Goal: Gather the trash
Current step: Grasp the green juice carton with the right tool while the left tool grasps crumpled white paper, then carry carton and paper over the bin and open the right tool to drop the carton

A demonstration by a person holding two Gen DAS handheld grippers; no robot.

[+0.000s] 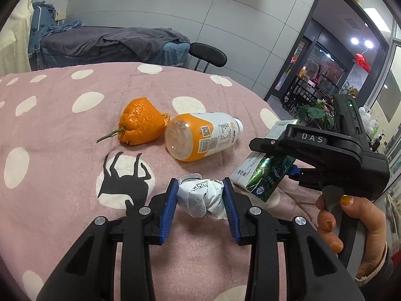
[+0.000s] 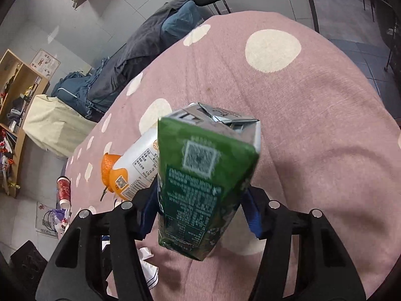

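Left wrist view, reading from the left: an orange peel (image 1: 140, 123) with its green stem lies on the pink spotted cloth (image 1: 62, 135), and touching its right edge is a plastic bottle (image 1: 200, 136) lying on its side, base toward the camera. Nearer the camera, the left gripper (image 1: 200, 197) has its 2 blue pads pressed against either side of a crumpled white wrapper (image 1: 200, 198), so it looks clamped on that piece; whether the wrapper is lifted off the cloth or resting on it I cannot tell. Further right, the right gripper (image 1: 288, 165) is clamped on a green carton (image 1: 263, 175), carried clear of the cloth and tilted, with the person's right hand (image 1: 351, 225) wrapped round the handle and a finger on the trigger.

Right wrist view shows the carton squeezed between the blue pads, its folded top pointing away from the camera, with the bottle and peel beyond it at the left.

My reading is that the pick-up step is in hand for 2 pieces at once, with 2 more left on the cloth. The next move calls for carrying both loads to a bin without loosening either grip. No bin can be clearly made out, though a bag-like heap (image 2: 56, 219) sits on the floor at the far left.
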